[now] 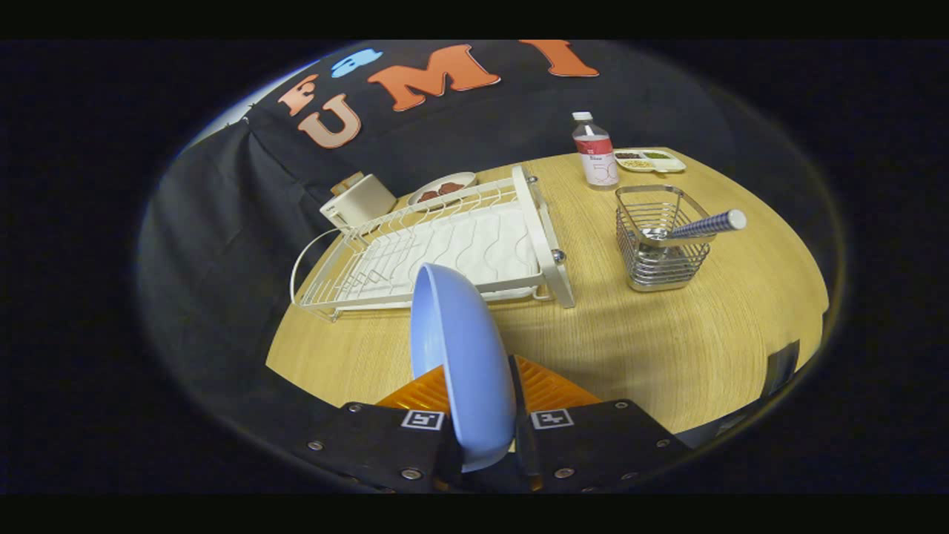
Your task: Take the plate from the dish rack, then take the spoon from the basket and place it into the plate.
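Note:
A light blue plate [461, 356] stands on edge between my fingers, and my gripper [482, 400] is shut on its rim. It hangs over the wooden table [667, 348], just in front of the white wire dish rack [452, 248], whose slots hold nothing. To the right of the rack stands a chrome wire basket [658, 241]. A spoon leans in the basket, its chequered handle [708, 223] sticking out to the right; its bowl is hidden inside.
Beyond the basket stand a clear bottle with a red label [595, 152] and a divided dish of food [650, 159]. Behind the rack sit a white box-shaped appliance [358, 200] and a small plate with brown food [441, 188].

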